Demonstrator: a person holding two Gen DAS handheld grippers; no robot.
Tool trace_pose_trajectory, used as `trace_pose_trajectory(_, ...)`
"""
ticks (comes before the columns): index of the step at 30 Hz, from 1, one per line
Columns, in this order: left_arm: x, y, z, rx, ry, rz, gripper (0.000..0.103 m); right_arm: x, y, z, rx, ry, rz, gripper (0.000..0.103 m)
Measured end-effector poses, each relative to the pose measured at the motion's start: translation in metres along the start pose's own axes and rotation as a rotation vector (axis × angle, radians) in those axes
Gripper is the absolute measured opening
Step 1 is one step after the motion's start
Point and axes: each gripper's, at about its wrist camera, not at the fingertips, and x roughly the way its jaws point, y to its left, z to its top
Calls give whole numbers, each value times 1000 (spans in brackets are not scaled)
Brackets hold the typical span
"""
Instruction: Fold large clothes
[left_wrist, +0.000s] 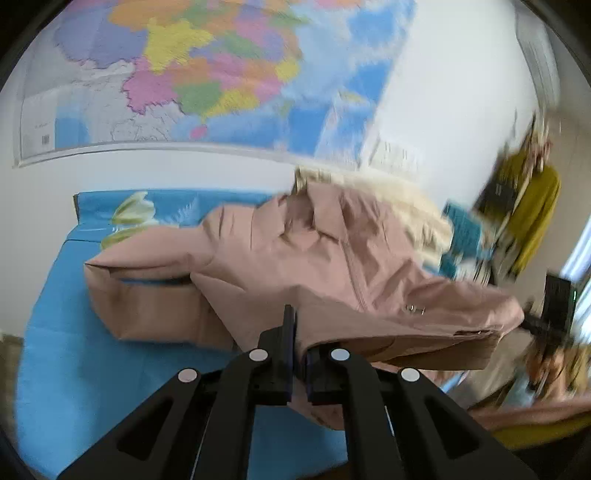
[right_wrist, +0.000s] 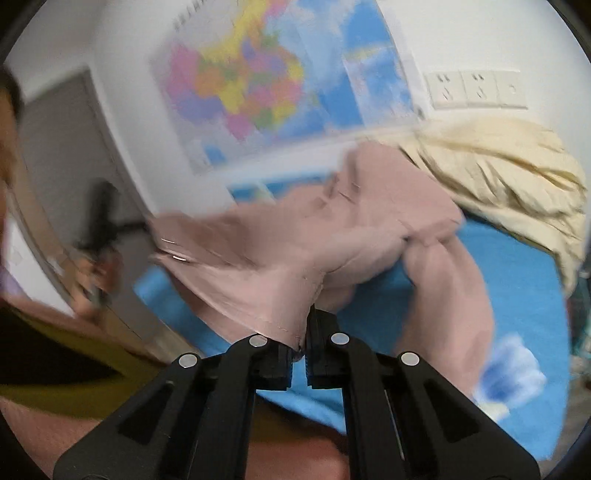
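A large dusty-pink zip jacket (left_wrist: 332, 266) is lifted off the blue sheet (left_wrist: 66, 332), its hem stretched taut between both grippers and its sleeves trailing onto the bed. My left gripper (left_wrist: 297, 332) is shut on the jacket's lower edge. In the right wrist view the same pink jacket (right_wrist: 288, 251) hangs from my right gripper (right_wrist: 306, 328), which is shut on its hem at the other corner. The other gripper (right_wrist: 99, 221), blurred and in a person's hand, holds the far end of the hem at the left.
A cream garment (right_wrist: 509, 177) lies bunched behind the jacket by the wall. A coloured map (left_wrist: 207, 74) hangs above the bed. Wall sockets (right_wrist: 476, 90) sit at the upper right. A person in a mustard top (left_wrist: 535, 214) shows at the right.
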Motion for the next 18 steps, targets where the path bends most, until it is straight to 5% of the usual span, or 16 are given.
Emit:
trace_pose_trajectory(3,37,-3,-36,96,184,58,11,51,-16,-26,8,236,-118,17)
trace_pose_trajectory(4,46,-1,-46,107,229,75,15,63,-24,-35,11,305,-153,40)
trace_pose_trajectory(5,52,1,-55,122,261,82,19,73,-31,-46,1,389,-187,53)
trace_pose_trajectory(7,42,8,-64,145,228,90,43,69,-34,-49,-36,441,-220,60)
trace_pose_trajectory(10,-4,22,-56,121,20,11,74,42,-29,-30,-90,403,-239,68)
trace_pose_trajectory(14,-43,25,-47,160,-178,-111,82,9,-20,6,-195,292,-249,75)
trace_pose_trajectory(18,-24,20,-20,180,-215,-33,89,11,-24,40,-195,122,-258,83)
